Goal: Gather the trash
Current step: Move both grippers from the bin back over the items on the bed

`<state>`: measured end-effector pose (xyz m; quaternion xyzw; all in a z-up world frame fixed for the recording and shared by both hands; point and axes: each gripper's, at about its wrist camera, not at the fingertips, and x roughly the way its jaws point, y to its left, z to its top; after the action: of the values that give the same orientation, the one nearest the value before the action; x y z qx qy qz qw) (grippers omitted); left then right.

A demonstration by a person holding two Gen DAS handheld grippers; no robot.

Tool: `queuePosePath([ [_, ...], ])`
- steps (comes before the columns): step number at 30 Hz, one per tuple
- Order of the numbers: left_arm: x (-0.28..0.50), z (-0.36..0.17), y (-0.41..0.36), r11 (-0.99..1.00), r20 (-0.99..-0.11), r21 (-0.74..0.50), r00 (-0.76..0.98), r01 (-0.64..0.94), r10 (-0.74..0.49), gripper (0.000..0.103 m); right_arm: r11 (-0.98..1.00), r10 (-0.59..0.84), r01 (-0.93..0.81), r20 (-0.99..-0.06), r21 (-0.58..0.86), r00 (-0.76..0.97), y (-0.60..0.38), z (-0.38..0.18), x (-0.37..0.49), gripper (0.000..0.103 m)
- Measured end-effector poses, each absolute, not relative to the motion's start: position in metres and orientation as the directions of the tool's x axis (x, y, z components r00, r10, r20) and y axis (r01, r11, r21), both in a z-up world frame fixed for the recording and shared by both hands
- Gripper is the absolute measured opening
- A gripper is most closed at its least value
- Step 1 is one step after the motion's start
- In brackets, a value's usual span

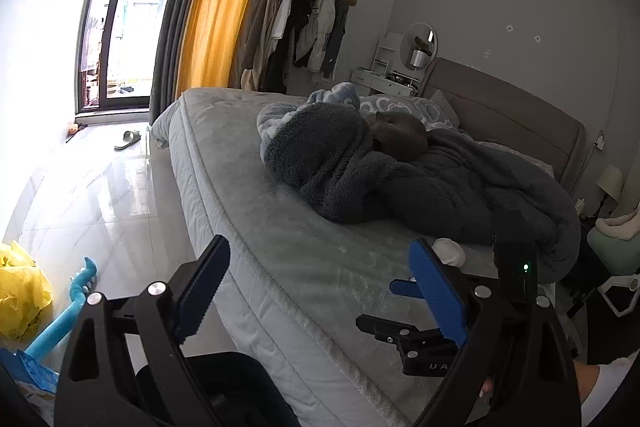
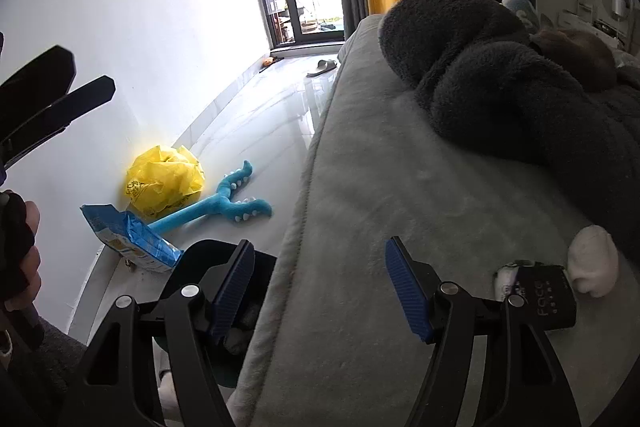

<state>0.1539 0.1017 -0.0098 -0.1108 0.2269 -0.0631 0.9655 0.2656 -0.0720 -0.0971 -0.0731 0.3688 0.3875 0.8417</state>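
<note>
A crumpled white tissue [image 2: 591, 260] lies on the grey bed [image 2: 380, 187] next to a black packet [image 2: 546, 301]; the tissue also shows in the left wrist view [image 1: 450, 250]. My right gripper [image 2: 320, 291] is open and empty over the bed's edge, left of the tissue. My left gripper [image 1: 320, 295] is open and empty above the bed corner; the right gripper [image 1: 404, 311] shows between its fingers. A black bin [image 2: 224, 267] holding some trash stands on the floor beside the bed. A crumpled yellow plastic bag [image 2: 164, 183] and a blue wrapper [image 2: 132, 241] lie on the floor by the wall.
A dark fluffy blanket [image 1: 380, 179] is heaped on the bed. A blue plush toy [image 2: 224, 203] lies on the glossy floor [image 2: 260, 115]. A slipper [image 2: 322, 67] sits near the balcony door. Clothes hang on a rack [image 1: 304, 23] beyond the bed.
</note>
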Motion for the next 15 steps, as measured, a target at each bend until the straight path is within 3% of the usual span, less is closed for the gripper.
queuePosePath([
  [15, 0.2, -0.026, 0.063, 0.961, -0.485, -0.222, 0.836, 0.167, -0.258, 0.093, 0.77, 0.526, -0.625, -0.684, 0.131, 0.505, -0.124, -0.095, 0.321, 0.071],
])
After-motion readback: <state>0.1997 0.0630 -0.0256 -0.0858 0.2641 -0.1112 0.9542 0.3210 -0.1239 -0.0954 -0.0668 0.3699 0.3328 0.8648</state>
